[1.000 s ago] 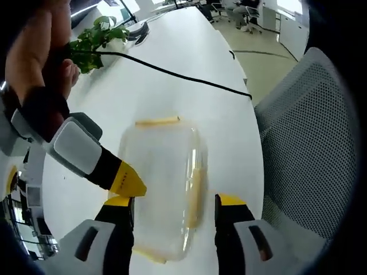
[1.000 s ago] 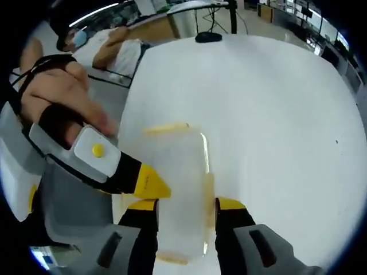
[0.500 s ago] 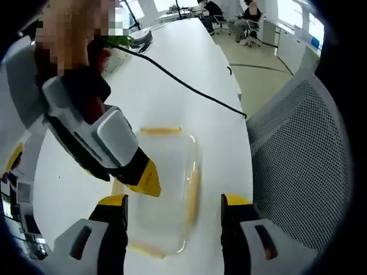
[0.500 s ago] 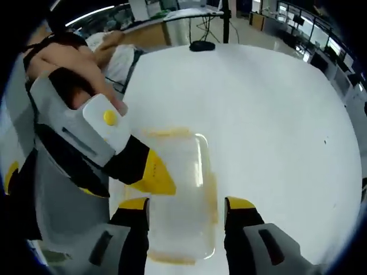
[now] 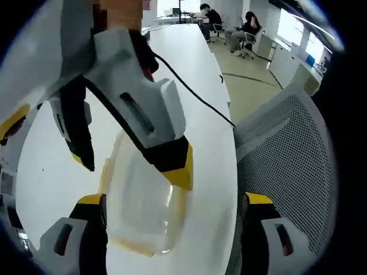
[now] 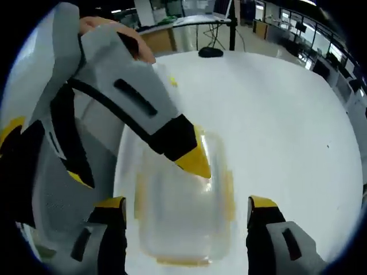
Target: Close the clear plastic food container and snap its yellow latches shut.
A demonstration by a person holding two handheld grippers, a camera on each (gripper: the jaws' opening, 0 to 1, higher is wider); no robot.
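In the left gripper view, the left tongs are spreading wide over the clear rectangular plastic food container with yellow latches, sitting near the edge of the white worktop. In the right gripper view, the right tongs are also gaping wide, empty. With the tips crowding together, they are probably risking a collision, or shoving the light container off toward the grey mesh chair.

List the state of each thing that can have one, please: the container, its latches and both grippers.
Clear plastic food container: lid on, flat on the white table.
Yellow latches: blurred, cannot tell if snapped.
Left gripper: open, above the container.
Right gripper: open, above the container.
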